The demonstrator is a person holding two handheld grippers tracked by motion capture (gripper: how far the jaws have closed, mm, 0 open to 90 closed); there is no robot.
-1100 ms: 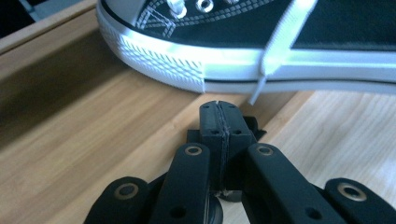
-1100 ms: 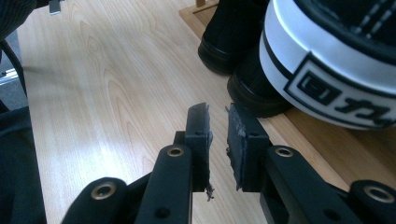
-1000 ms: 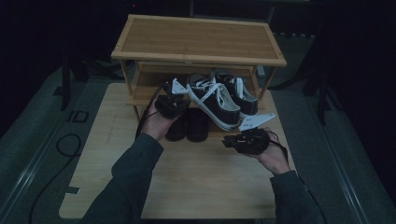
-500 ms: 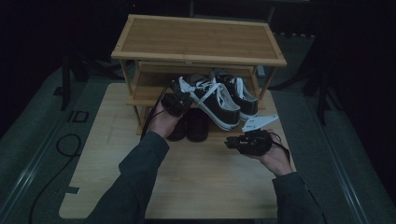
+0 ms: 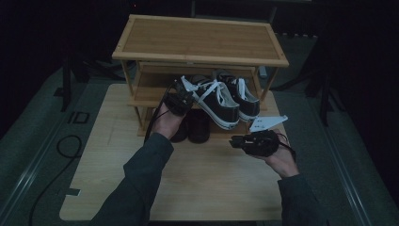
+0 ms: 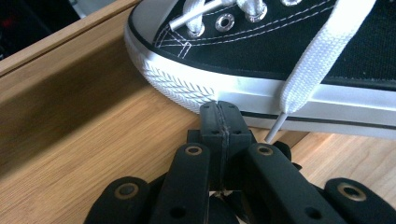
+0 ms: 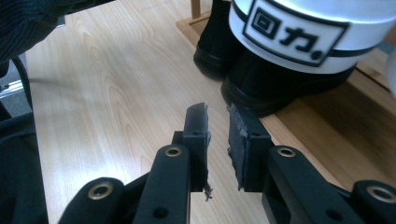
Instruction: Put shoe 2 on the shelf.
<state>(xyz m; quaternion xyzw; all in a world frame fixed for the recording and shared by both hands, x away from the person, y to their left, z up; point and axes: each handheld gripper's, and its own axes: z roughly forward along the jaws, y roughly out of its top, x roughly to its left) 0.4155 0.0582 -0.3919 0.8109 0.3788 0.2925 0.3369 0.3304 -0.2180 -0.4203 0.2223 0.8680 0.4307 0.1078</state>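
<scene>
Your closed left gripper (image 6: 219, 116) presses the near sneaker's (image 5: 214, 101) sole on the rack (image 5: 141, 99) shelf, heel overhanging its front edge toward your slightly open, empty right gripper (image 7: 217, 123).

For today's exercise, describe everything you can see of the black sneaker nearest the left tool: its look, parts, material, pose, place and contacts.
The black sneaker looks like canvas, with white stitching, metal eyelets, flat white laces hanging loose and a white ribbed rubber sole edge. It sits on the wooden rack's middle shelf beside its twin, its end jutting past the shelf's front. The left tool, jaws shut, has its tips at the sole edge; a lace tip hangs beside them.
</scene>
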